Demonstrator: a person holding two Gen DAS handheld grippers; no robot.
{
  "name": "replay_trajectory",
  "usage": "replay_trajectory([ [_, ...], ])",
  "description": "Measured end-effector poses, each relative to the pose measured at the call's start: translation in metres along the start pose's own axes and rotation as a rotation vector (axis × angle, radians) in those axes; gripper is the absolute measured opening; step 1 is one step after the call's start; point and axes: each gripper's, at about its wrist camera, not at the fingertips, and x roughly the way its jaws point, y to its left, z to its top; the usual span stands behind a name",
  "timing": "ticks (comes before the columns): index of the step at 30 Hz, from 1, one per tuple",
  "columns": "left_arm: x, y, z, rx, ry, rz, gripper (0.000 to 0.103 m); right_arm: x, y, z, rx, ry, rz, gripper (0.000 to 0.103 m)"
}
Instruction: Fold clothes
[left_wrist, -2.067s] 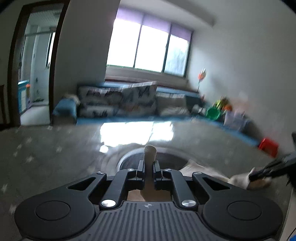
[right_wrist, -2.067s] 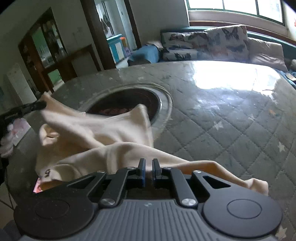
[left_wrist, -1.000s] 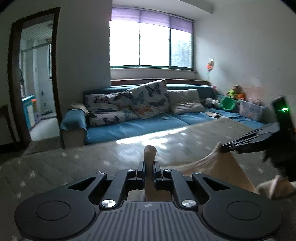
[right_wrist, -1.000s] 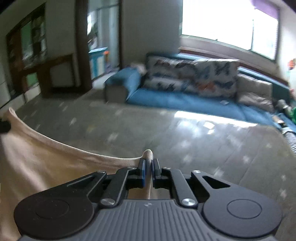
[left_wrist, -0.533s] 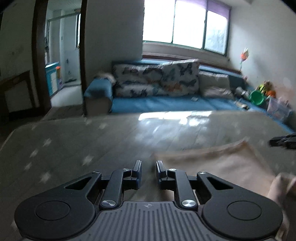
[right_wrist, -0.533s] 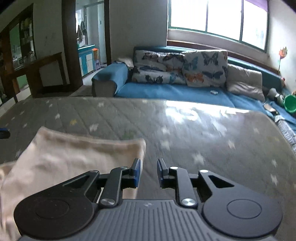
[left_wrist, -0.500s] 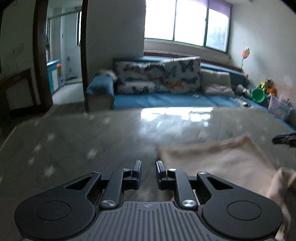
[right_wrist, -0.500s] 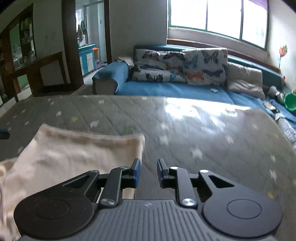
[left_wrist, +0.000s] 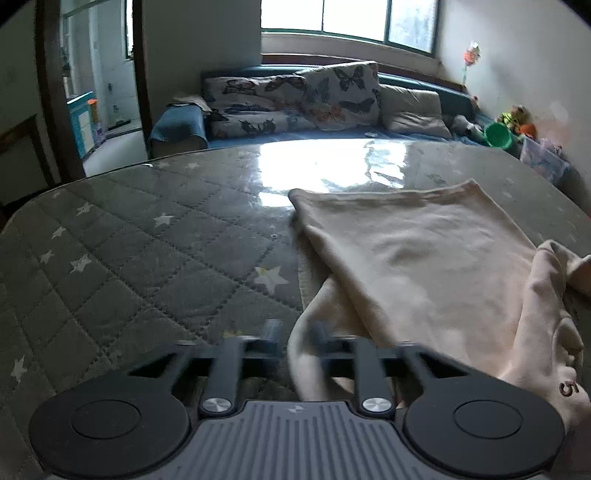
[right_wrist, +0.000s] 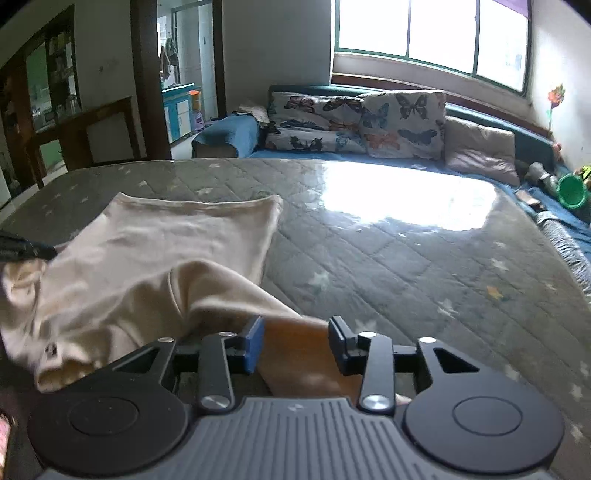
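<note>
Setting: we log this as a home living room. We see a blue sofa (right_wrist: 369, 157) with butterfly-print cushions (right_wrist: 402, 114) under a wide window (right_wrist: 428, 33), toys (left_wrist: 515, 118) and a green bucket (left_wrist: 498, 134) by the wall, and a doorway (right_wrist: 184, 74) to a tiled room with a blue cabinet (right_wrist: 177, 110). A star-quilted mattress (left_wrist: 129, 258) fills the foreground.

We find one cream garment (left_wrist: 417, 258) lying on the quilted, star-patterned bench (left_wrist: 147, 251). Its far half lies flat, the straight hem farthest from us with square corners. The near half is rumpled, with a sleeve or fold humped up on the right side (right_wrist: 207, 284) and a loose strip trailing on the left. A small dark mark shows near one edge.
</note>
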Motion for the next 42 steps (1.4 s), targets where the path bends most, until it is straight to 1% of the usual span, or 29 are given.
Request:
replay_trajectory([
  [3, -0.027, 0.002, -0.009, -0.022, -0.093, 0.094, 0.003, -0.014, -0.009, -0.011, -0.002, -0.006, -0.036, 0.042],
  [5, -0.052, 0.009, -0.017, -0.070, -0.157, 0.165, 0.003, -0.024, -0.016, -0.018, 0.004, -0.010, -0.051, 0.042],
  [7, -0.074, 0.019, -0.027, -0.124, -0.201, 0.248, 0.003, -0.033, -0.024, -0.027, 0.009, -0.013, -0.068, 0.042],
  [11, -0.098, 0.040, -0.053, -0.183, -0.204, 0.363, 0.003, -0.044, -0.036, -0.043, 0.023, -0.006, -0.083, 0.042],
  [14, -0.098, 0.055, -0.068, -0.224, -0.151, 0.386, 0.003, -0.046, -0.042, -0.052, 0.019, -0.001, -0.093, 0.042],
  [18, -0.093, 0.064, -0.077, -0.239, -0.103, 0.419, 0.003, -0.039, -0.046, -0.045, 0.014, -0.021, -0.075, 0.042],
  [19, -0.093, 0.066, -0.078, -0.247, -0.092, 0.415, 0.003, -0.036, -0.046, -0.042, 0.011, -0.022, -0.063, 0.042],
  [22, -0.091, 0.068, -0.076, -0.315, -0.064, 0.313, 0.005, -0.022, -0.045, -0.031, -0.001, -0.024, -0.018, 0.042],
  [23, -0.092, 0.065, -0.074, -0.311, -0.067, 0.302, 0.005, -0.017, -0.044, -0.028, -0.009, -0.021, -0.009, 0.042],
  [25, -0.094, 0.061, -0.071, -0.300, -0.077, 0.301, 0.009, -0.008, -0.043, -0.023, -0.027, -0.008, -0.001, 0.043],
  [27, -0.095, 0.058, -0.067, -0.304, -0.086, 0.292, 0.011, 0.005, -0.042, -0.020, -0.044, 0.031, 0.011, 0.042],
  [28, -0.096, 0.054, -0.065, -0.298, -0.092, 0.285, 0.011, 0.008, -0.042, -0.020, -0.051, 0.049, 0.016, 0.037],
  [29, -0.096, 0.053, -0.065, -0.286, -0.098, 0.280, 0.011, 0.011, -0.040, -0.020, -0.061, 0.065, 0.021, 0.034],
  [30, -0.096, 0.049, -0.064, -0.265, -0.102, 0.273, 0.011, 0.012, -0.037, -0.020, -0.075, 0.072, 0.019, 0.023],
  [31, -0.095, 0.045, -0.063, -0.245, -0.100, 0.272, 0.011, 0.012, -0.034, -0.020, -0.096, 0.075, 0.009, 0.008],
  [32, -0.094, 0.041, -0.063, -0.225, -0.097, 0.273, 0.011, 0.010, -0.028, -0.018, -0.129, 0.070, -0.015, 0.007],
  [34, -0.089, 0.034, -0.059, -0.208, -0.095, 0.248, 0.011, 0.001, -0.015, -0.015, -0.216, 0.021, -0.079, 0.005],
  [36, -0.090, 0.019, -0.054, -0.179, -0.105, 0.204, 0.011, -0.018, 0.002, -0.014, -0.322, -0.083, -0.156, 0.005],
  [39, -0.091, -0.022, -0.044, -0.062, -0.126, 0.097, 0.011, -0.044, 0.017, -0.019, -0.421, -0.222, -0.245, 0.005],
  [40, -0.092, -0.038, -0.041, -0.016, -0.131, 0.055, 0.011, -0.048, 0.020, -0.024, -0.441, -0.245, -0.270, 0.006],
  [41, -0.092, -0.055, -0.039, 0.037, -0.132, 0.001, 0.011, -0.051, 0.021, -0.030, -0.459, -0.248, -0.285, 0.006],
  [42, -0.093, -0.072, -0.038, 0.087, -0.131, -0.052, 0.012, -0.050, 0.021, -0.038, -0.473, -0.220, -0.283, 0.007],
])
